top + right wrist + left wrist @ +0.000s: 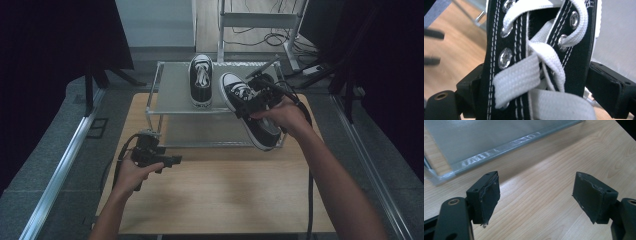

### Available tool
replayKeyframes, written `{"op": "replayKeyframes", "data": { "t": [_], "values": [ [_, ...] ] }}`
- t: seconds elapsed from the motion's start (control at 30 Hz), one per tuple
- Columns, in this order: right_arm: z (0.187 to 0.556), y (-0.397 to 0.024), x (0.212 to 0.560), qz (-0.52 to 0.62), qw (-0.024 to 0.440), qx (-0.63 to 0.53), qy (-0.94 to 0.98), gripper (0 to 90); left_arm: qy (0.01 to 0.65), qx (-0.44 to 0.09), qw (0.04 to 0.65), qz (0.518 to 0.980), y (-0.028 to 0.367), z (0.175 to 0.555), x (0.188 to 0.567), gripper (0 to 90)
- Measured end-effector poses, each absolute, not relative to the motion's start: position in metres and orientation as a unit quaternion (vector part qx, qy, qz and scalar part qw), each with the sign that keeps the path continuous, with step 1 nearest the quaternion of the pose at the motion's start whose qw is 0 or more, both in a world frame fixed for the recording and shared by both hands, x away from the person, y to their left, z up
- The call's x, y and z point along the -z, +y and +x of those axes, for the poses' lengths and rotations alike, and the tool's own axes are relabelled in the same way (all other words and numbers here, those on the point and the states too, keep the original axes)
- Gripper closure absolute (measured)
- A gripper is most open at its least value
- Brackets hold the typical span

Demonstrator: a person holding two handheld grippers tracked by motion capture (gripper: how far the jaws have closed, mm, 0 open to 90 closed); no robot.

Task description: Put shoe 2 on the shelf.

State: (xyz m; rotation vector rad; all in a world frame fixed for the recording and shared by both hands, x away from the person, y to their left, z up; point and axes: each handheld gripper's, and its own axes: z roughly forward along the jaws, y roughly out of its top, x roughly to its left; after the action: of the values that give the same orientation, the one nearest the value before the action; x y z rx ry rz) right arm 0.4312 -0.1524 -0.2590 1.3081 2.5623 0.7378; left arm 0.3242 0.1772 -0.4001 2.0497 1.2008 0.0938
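While my right jaws clamp the shoe (252,117), toe toward the rack (175,95), my left jaws stand apart.

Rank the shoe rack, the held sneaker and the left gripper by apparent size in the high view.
1. shoe rack
2. held sneaker, clamped in the right gripper
3. left gripper, though it sits nearer the camera

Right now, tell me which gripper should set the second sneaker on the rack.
Right gripper: shut on the sneaker beside the rack. Left gripper is open over the table.
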Motion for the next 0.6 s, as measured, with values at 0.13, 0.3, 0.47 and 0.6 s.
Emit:
{"op": "replayKeyframes", "data": {
  "t": [0.13, 0.3, 0.47, 0.6],
  "values": [
    [0.452, -0.146, 0.257, 0.461, 0.087, -0.239, 0.85, 10.8, 0.463, -0.039, 0.374, 0.802, 0.173, 0.322, 0.401, 22.1],
    [0.479, -0.135, 0.256, 0.497, 0.094, -0.227, 0.832, 10.8, 0.456, -0.049, 0.375, 0.806, 0.171, 0.317, 0.399, 22.1],
    [0.509, -0.121, 0.259, 0.549, 0.093, -0.223, 0.801, 10.7, 0.452, -0.048, 0.384, 0.804, 0.171, 0.312, 0.399, 22.1],
    [0.524, -0.115, 0.261, 0.569, 0.097, -0.213, 0.789, 10.7, 0.454, -0.049, 0.387, 0.801, 0.173, 0.308, 0.402, 22.1]
  ]
}}
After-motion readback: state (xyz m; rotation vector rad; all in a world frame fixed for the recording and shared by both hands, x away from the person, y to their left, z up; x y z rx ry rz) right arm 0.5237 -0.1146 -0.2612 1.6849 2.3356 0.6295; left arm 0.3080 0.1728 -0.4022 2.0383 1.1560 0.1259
